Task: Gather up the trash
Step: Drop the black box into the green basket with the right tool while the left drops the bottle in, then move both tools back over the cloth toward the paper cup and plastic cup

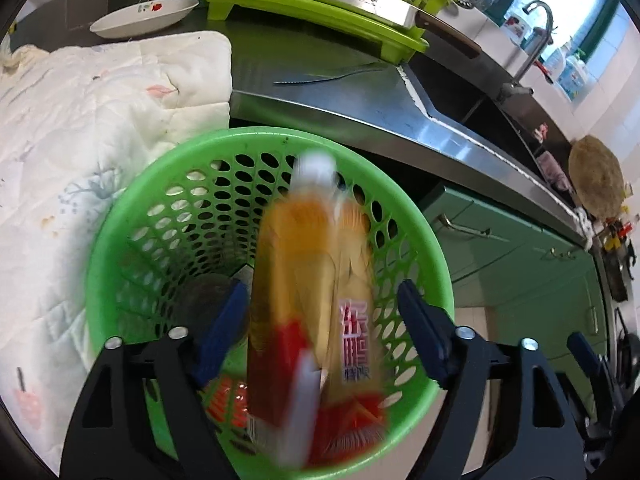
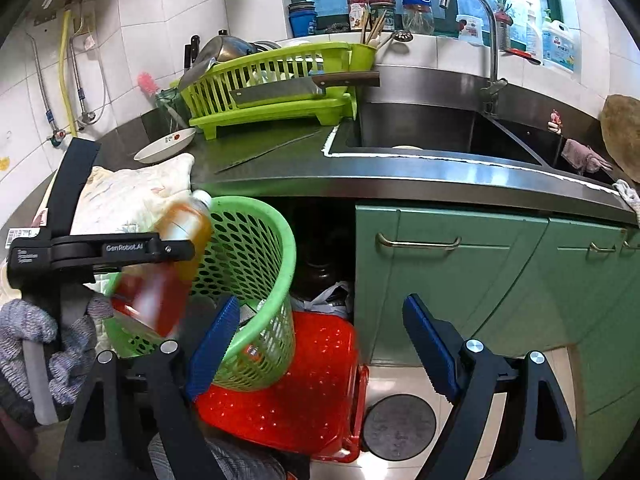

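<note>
left tongs (image 1: pixel 320 320): spread, bottle (image 1: pixel 304 280) loose between | right tongs (image 2: pixel 320 344): wide, empty

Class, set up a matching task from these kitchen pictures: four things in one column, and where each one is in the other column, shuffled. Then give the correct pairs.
Things:
1. bottle
2. cleaver
3. white dish
4. green basket

Places:
A. on the worktop, beside the folded cloth
B. lying across the front of the lime drying rack
C. standing on the red crate
D. between the open left tool's blue pads, above the basket's mouth

Pairs: 1-D, 2-B, 3-A, 4-C
</note>
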Motion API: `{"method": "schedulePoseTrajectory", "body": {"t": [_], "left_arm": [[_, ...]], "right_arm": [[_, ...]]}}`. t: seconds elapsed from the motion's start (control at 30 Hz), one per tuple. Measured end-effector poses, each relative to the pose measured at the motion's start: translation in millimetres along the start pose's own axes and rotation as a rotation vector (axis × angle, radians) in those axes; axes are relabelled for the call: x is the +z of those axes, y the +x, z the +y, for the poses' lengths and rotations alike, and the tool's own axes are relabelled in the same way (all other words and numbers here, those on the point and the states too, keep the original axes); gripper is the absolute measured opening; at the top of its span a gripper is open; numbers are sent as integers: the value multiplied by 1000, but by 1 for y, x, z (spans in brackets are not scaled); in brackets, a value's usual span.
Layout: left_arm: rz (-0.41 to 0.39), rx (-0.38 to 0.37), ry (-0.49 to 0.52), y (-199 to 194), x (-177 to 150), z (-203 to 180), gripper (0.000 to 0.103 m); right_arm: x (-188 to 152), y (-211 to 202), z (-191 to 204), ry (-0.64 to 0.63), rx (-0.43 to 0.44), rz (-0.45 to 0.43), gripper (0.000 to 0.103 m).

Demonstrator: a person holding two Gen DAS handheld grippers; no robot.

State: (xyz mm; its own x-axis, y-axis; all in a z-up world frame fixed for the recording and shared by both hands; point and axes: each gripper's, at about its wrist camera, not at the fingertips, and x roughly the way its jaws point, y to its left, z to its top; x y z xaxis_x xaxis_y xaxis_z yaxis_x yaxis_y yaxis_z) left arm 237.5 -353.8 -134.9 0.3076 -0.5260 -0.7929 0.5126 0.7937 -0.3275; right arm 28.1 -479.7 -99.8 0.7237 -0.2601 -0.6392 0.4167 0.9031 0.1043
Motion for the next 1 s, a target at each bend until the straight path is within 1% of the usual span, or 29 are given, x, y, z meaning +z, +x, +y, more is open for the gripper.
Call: {"method": "schedulePoseTrajectory", "body": {"t": [0.07,0.17,0.23,0.37,0.47,0.53,0.6,0.7,0.77,0.8,0.9,0.97,1.0], "left_arm": [[-3,-28,-13,4,0,1,79],[1,-35,-15,5,-4,1,79],[-7,-33,-5,-2,-7,2,79],[-37,-21,12,-24,-11,5,79],[-72,15,45,-47,-13,6,79],[-96,7,38,-64,-16,10,79],[-103,40,42,-77,-18,12,79],[-136,56,44,-102,-24,17,79],[-156,87,38,-121,-29,23,79],[-167,94,33,-128,-32,27,79],[-195,147,1,-155,-40,43,79],[-218,156,-23,-170,-46,53,79],[-231,177,-33,-181,-50,59,79]], "right_arm": [[-2,0,-3,11,4,0,81],[-4,0,-5,14,-3,6,81],[-5,-2,-4,14,1,3,81],[-5,-3,-3,21,7,2,81],[-4,-4,2,21,16,2,81],[-2,-5,7,17,27,-1,81],[0,-7,14,9,37,-6,81],[4,-13,27,-5,59,-21,81],[6,-18,35,-11,74,-33,84],[7,-20,40,-13,84,-36,84],[8,-22,56,-39,100,-40,84],[8,-22,65,-45,119,-35,84],[8,-23,68,-44,128,-34,84]]}}
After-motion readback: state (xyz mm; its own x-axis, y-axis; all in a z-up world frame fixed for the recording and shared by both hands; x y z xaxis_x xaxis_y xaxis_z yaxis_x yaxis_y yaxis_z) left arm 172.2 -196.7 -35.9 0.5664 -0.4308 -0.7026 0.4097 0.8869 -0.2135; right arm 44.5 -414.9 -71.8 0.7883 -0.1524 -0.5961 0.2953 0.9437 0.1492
